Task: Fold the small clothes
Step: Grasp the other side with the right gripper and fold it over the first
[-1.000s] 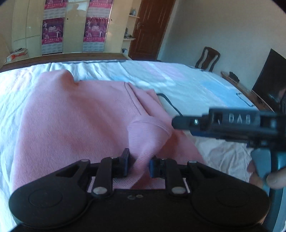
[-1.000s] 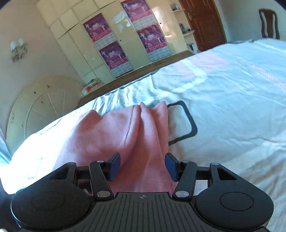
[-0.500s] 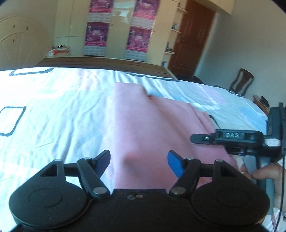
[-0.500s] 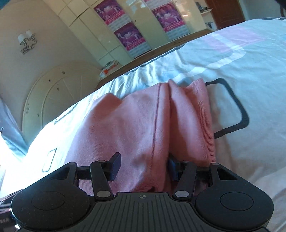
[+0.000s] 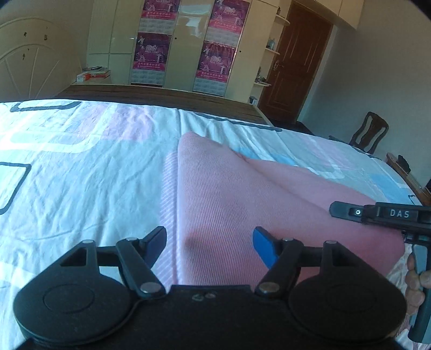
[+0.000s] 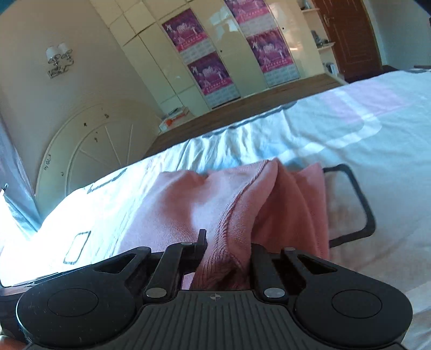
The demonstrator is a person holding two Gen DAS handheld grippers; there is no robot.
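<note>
Meanwhile, the right gripper pinches a bunched fold of the pink garment at lower centre on the bed, while the left gripper hovers wide apart over its near edge.

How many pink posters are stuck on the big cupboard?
4. On the cupboard doors: upper left poster, lower left poster, upper right poster, lower right poster. The upper two are cut off by the picture's top edge, so more could sit higher.
</note>
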